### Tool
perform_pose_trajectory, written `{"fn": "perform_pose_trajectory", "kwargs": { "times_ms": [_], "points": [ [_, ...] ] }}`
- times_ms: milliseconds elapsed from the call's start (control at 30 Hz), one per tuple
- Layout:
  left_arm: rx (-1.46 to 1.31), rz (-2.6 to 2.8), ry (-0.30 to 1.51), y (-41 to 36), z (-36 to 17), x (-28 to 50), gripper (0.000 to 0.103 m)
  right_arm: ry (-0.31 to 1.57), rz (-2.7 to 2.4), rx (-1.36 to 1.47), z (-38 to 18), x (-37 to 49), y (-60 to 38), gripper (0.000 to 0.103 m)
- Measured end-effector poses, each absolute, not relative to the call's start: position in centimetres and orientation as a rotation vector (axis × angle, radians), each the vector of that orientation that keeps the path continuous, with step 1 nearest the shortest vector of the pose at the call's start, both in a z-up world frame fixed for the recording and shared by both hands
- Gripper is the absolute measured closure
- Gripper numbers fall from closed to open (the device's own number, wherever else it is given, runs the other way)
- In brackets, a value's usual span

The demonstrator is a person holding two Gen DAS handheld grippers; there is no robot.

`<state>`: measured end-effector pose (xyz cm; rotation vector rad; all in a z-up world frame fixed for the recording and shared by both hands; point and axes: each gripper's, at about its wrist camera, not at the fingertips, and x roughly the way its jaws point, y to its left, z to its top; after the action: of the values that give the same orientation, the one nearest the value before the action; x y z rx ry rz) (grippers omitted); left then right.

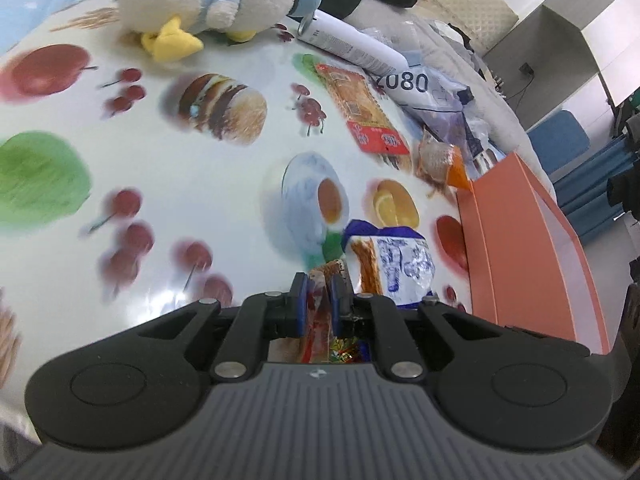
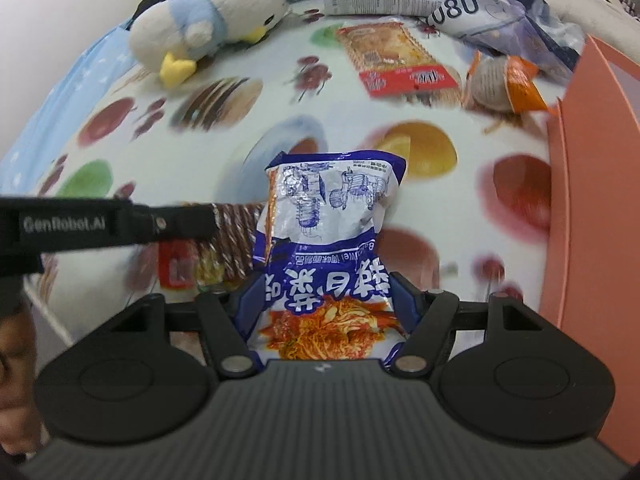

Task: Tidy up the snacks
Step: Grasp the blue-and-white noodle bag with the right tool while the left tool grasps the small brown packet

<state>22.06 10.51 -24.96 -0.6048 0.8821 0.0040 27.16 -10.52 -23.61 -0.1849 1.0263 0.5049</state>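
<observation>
Left tongs (image 1: 320,300) are clamped tight on a thin red snack packet (image 1: 318,320). Right tongs (image 2: 326,300) grip a blue-and-white noodle bag (image 2: 332,216) across its width, above the fruit-print table (image 2: 460,216). An orange box (image 2: 592,200) stands at the right edge. Beyond lie a red packet (image 2: 396,60), an orange pouch (image 2: 504,82) and a plush penguin (image 2: 216,24).
</observation>
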Motion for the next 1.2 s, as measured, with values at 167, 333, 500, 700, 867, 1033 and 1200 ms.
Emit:
{"fn": "perform_pose_trajectory", "kwargs": {
  "times_ms": [167, 333, 500, 700, 867, 1033, 1200],
  "points": [
    [-0.566, 0.043, 0.878, 10.0, -24.6, 19.0, 0.09, 1.022, 0.465, -0.157, -23.4, 23.9, -12.3, 0.034],
    [-0.573, 0.126, 0.857, 10.7, -24.4, 16.7, 0.09, 1.012, 0.437, -0.164, -23.4, 21.4, -13.6, 0.034],
    [-0.618, 0.216, 0.841, 12.4, -24.6, 14.9, 0.089, 1.005, 0.388, -0.145, -23.5, 20.4, -15.0, 0.034],
    [-0.576, 0.154, 0.895, 13.0, -24.7, 15.0, 0.081, 1.004, 0.383, -0.127, -23.8, 20.0, -15.2, 0.032],
    [-0.467, 0.056, 0.921, 12.7, -24.2, 15.3, 0.034, 0.988, 0.376, -0.099, -23.6, 20.1, -15.4, 0.026],
    [-0.371, -0.04, 0.909, 12.5, -23.2, 15.8, 0.022, 0.99, 0.407, -0.047, -23.2, 20.4, -15.6, 0.02],
    [-0.267, -0.116, 0.93, 11.6, -23.0, 16.8, 0.021, 0.968, 0.384, -0.065, -23.0, 20.8, -15.2, 0.02]
  ]
}}
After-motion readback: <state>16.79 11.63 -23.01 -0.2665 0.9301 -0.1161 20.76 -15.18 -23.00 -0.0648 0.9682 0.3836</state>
